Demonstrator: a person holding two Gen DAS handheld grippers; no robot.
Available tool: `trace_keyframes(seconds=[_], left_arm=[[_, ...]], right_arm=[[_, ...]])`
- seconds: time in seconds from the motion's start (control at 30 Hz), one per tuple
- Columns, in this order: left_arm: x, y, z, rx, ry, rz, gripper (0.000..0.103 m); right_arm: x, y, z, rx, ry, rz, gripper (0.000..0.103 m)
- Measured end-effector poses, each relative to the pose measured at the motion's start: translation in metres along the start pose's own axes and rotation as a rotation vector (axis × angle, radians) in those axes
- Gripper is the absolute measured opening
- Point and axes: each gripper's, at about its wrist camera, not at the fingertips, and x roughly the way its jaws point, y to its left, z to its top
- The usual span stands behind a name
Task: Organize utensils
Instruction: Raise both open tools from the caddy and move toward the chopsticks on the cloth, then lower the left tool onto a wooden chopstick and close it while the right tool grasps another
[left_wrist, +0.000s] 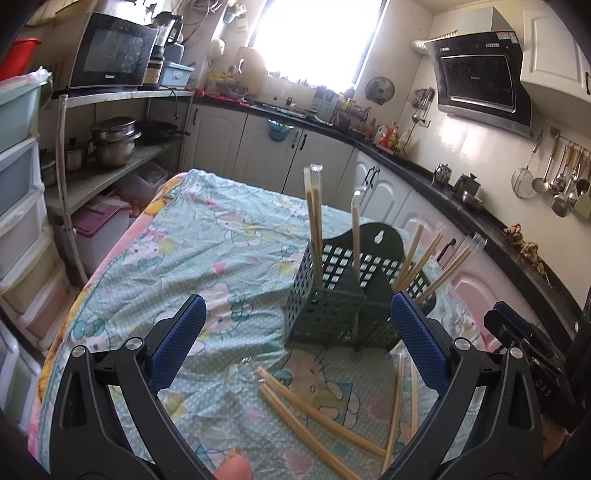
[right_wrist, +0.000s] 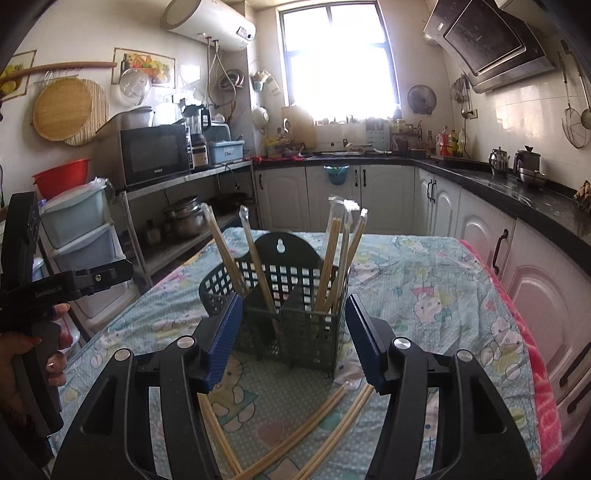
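While several wrapped chopstick pairs already stand in the caddy (right_wrist: 295, 317), four or so more pairs (right_wrist: 332, 417) lie loose on the tablecloth (right_wrist: 424, 295) in front of it, so my read is the job is about half done and the next step is a pickup.

Left gripper (left_wrist: 295, 350): jaws spread wide, nothing between the pads, aimed down at the nearest loose pair (left_wrist: 314, 413). Right gripper (right_wrist: 291, 339): jaws apart, empty, framing the caddy with loose pairs lying below it.

Why the layout works: the caddy is split by a divider, standing pairs lean against the mesh walls, so they stay upright and the slots stay open from above. Left compartment holds two pairs, right one holds a denser bunch.

Room: loose pairs lie splayed and partly crossing, ends touching or just beside the caddy's base. The flat, thin wrappers on soft cloth will probably be fiddly to pinch. Cloth to the left of the caddy is bare, good approach space. The two grippers are near each other; the left one shows at the edge of the right view, held by a hand (right_wrist: 22, 362). Leaning sticks overhang the caddy rim, so drop-ins likely need a steep entry.
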Motion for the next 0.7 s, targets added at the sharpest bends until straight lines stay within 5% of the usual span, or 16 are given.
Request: trace_keyframes(seconds=[0.7], left_arm=[[0.027,-0.001,-0.042,0.051,0.144,0.025,0.092]], right_arm=[[0.03,-0.005,-0.043,-0.012,0.204,-0.01,0.059]])
